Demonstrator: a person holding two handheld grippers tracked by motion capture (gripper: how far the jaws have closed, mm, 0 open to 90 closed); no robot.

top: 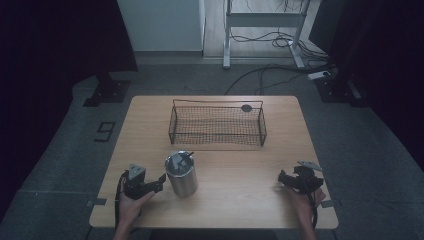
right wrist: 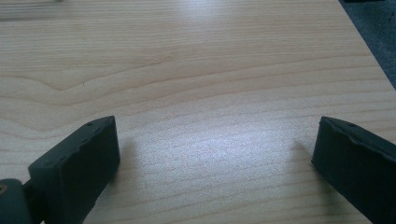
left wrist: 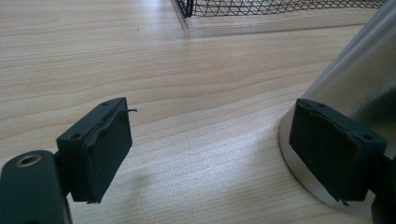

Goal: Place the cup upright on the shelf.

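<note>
A light wooden table (top: pixel 235 165) with a pale, wavy grain stands on a grey floor (top: pixel 65 150) in a dim room. Beyond its far edge are a white wall panel (top: pixel 160 25), the legs of a metal frame (top: pixel 227 40) and loose cables (top: pixel 270 75) trailing across the floor; dark curtains (top: pixel 55 40) hang at both sides.

A steel cup (top: pixel 181 174) stands upright on the near left part of the table, with a dark utensil poking out of its top. Behind the cup, toward the far edge, sits a black wire basket (top: pixel 218 125).

The left gripper (top: pixel 159 182) rests just left of the cup, jaws spread wide and holding nothing; in the left gripper view one jaw lies close against the cup's base. The right gripper (top: pixel 284 179) sits well to the right of the cup, near the table's right edge, jaws also spread over bare wood.
</note>
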